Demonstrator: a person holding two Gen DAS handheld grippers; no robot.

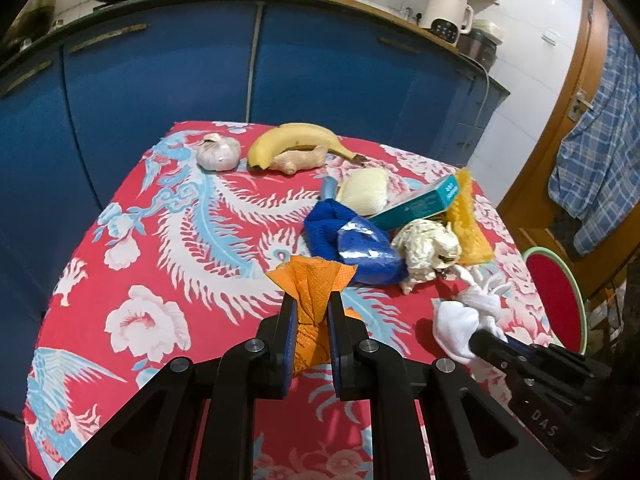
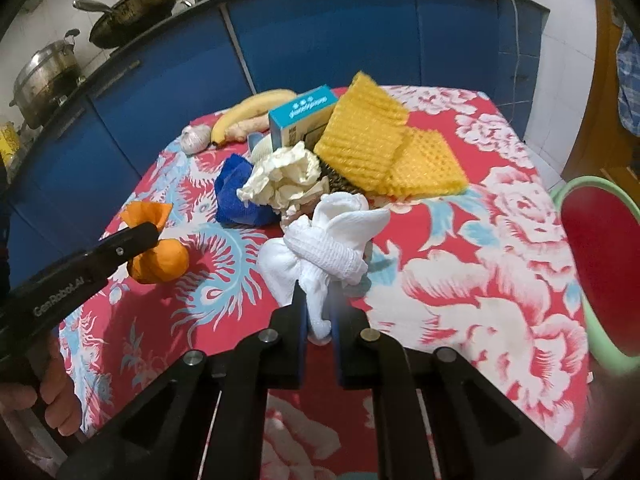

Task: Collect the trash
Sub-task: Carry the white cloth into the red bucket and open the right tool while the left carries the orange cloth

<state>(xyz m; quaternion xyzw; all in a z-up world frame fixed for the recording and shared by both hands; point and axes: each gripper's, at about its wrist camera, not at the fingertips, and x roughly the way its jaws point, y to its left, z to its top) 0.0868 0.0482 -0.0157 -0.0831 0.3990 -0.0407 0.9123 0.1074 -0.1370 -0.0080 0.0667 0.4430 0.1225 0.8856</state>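
Observation:
My left gripper (image 1: 311, 300) is shut on an orange crumpled napkin (image 1: 310, 280) and holds it above the red flowered tablecloth (image 1: 160, 240); the napkin shows too in the right wrist view (image 2: 160, 262). My right gripper (image 2: 318, 292) is shut on a white crumpled tissue (image 2: 332, 240), seen also in the left wrist view (image 1: 464, 320). On the table lies a pile: a cream paper wad (image 1: 426, 248), a blue wrapper (image 1: 352, 240), a teal box (image 1: 420, 202) and yellow foam netting (image 2: 368, 140).
A banana (image 1: 300, 138), ginger (image 1: 296, 162) and garlic (image 1: 218, 152) lie at the table's far edge. A red bin with a green rim (image 2: 600, 248) stands right of the table. Blue cabinets (image 1: 160, 80) stand behind.

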